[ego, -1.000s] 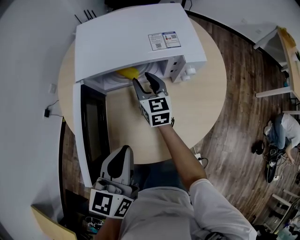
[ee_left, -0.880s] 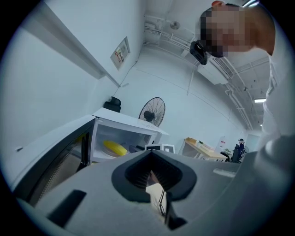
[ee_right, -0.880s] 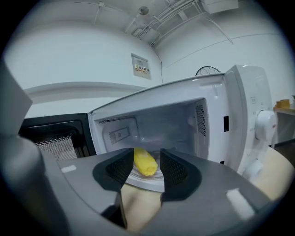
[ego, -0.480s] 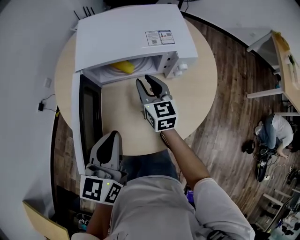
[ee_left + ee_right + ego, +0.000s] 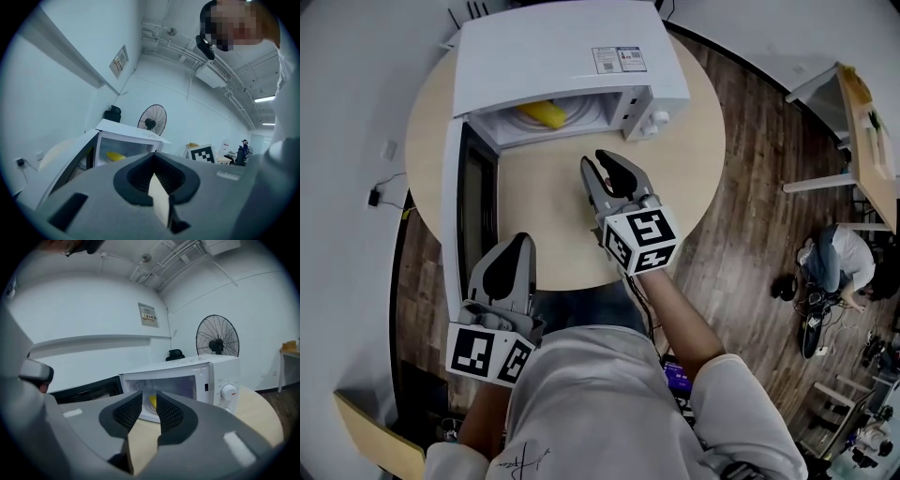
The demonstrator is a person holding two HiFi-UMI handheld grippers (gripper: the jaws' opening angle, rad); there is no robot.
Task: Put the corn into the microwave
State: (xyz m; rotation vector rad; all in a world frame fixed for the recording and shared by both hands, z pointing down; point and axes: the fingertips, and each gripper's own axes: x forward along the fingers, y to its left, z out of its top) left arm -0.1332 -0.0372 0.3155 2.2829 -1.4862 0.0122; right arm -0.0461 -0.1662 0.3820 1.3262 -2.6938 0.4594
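Observation:
The yellow corn [image 5: 542, 114] lies inside the white microwave [image 5: 562, 56], whose door [image 5: 473, 225] hangs wide open to the left. My right gripper [image 5: 602, 161] hovers over the round table [image 5: 544, 206], a short way in front of the oven's mouth. Its jaws have just been closing and stand a little apart with nothing between them. In the right gripper view the corn [image 5: 152, 402] shows through the gap of that gripper [image 5: 150, 394]. My left gripper [image 5: 517, 246] is shut and empty by the table's near edge, beside the door. The corn [image 5: 115, 156] also shows in the left gripper view.
The microwave's dial and panel [image 5: 228, 391] sit on its right side. A black fan [image 5: 217, 341] stands behind the oven. A person [image 5: 844, 267] sits on the wooden floor at the right, near a desk [image 5: 862, 112].
My right gripper has drawn back from the microwave's mouth toward me and its jaws have narrowed. The corn stays inside. The left gripper has barely shifted.

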